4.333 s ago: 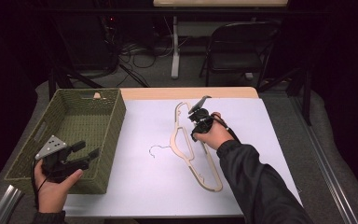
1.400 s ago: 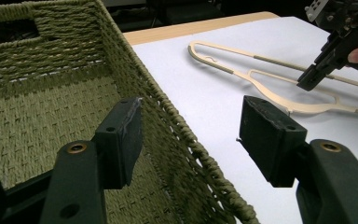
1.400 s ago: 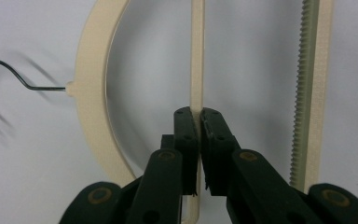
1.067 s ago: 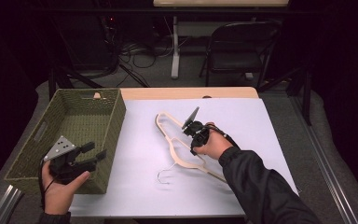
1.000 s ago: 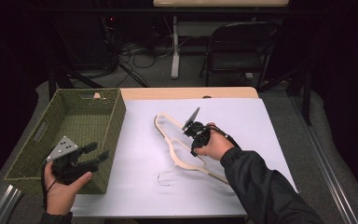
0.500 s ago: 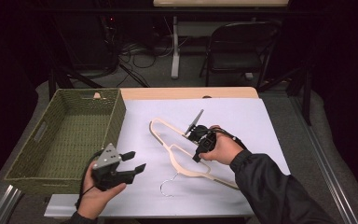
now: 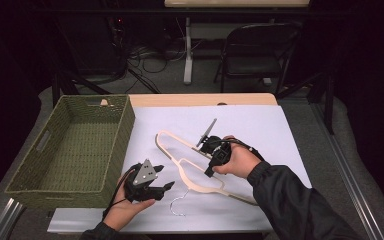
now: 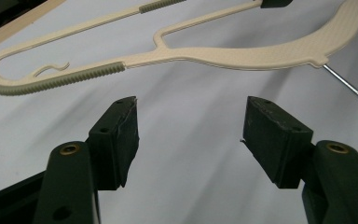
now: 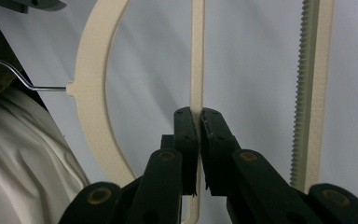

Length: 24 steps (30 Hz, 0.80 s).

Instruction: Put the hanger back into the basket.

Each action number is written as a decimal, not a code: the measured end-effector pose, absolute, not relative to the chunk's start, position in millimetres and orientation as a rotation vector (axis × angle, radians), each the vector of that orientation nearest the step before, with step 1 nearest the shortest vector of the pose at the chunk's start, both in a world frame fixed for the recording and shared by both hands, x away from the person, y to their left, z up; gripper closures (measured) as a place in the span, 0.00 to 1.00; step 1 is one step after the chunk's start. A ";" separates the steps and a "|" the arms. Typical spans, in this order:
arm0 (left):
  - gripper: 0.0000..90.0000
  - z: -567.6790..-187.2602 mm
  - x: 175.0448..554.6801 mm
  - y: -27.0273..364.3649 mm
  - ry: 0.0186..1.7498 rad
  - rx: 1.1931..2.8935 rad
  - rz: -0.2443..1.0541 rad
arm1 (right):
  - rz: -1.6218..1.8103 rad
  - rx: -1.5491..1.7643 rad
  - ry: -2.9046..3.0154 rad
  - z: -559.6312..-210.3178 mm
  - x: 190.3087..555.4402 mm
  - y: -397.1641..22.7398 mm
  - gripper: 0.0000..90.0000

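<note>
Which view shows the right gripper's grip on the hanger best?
Right gripper view: the right gripper is shut on a thin inner bar of the hanger, seen up close. The high view shows the whole hanger on the table, with the hand covering the contact. The left gripper view shows the hanger's body, not the grip.

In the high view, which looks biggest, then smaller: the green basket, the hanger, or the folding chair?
1. Green basket, closest to the camera.
2. Hanger and folding chair look about alike; the chair stands farther back, so I won't rank them.
</note>
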<state>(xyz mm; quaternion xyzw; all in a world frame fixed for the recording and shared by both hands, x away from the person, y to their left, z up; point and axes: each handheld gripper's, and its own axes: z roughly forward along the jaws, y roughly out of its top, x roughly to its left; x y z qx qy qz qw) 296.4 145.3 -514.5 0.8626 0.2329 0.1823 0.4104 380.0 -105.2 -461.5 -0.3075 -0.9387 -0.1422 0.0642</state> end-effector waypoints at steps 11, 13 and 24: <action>0.25 -522.8 295.4 141.1 0.540 2.192 0.567 | -0.443 -0.891 -2.821 -466.2 378.8 -93.9 0.95; 0.25 -523.9 295.0 140.5 0.534 2.198 0.580 | -0.429 -0.878 -2.809 -467.1 378.9 -91.6 0.95; 0.26 -524.8 289.5 138.7 0.429 2.218 0.648 | -0.440 -0.849 -2.781 -478.5 379.4 -81.8 0.95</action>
